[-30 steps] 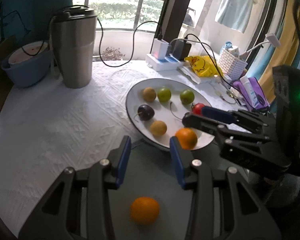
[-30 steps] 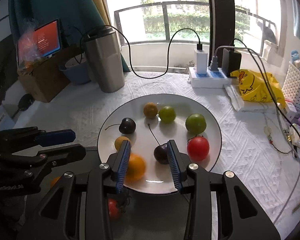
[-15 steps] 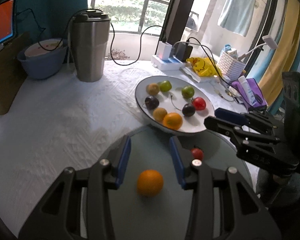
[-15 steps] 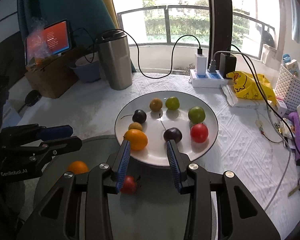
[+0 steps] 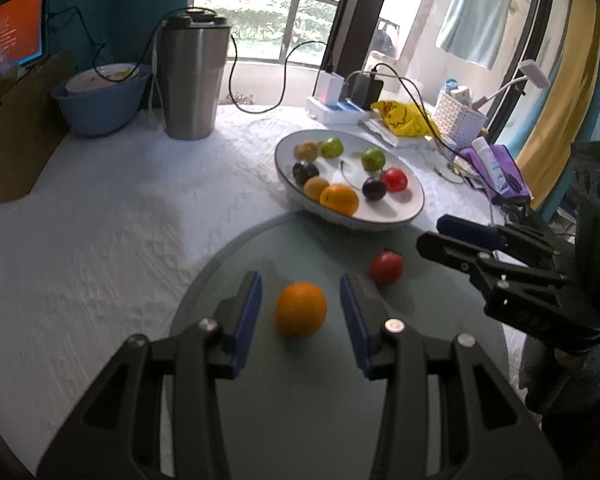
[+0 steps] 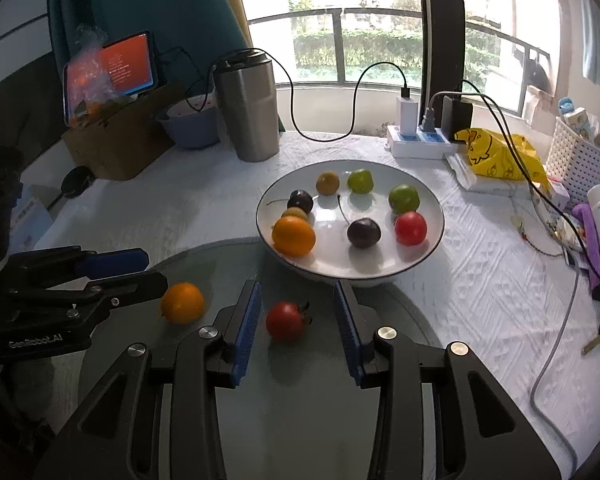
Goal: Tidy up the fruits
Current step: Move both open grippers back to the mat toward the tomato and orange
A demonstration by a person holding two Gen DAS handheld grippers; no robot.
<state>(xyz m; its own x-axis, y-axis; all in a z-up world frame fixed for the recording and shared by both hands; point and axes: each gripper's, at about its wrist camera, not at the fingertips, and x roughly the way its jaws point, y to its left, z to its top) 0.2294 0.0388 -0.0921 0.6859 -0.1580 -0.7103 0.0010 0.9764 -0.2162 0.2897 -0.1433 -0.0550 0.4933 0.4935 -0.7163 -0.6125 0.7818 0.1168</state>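
light: bright daylight fr far window (image 6: 380, 40), blown out | shadows: soft | edges: fisheye warp, dark vignette | blur: slight

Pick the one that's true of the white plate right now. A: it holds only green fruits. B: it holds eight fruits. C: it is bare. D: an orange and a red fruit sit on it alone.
B: the white plate holds eight fruits, among them an orange, a red fruit and two green ones.
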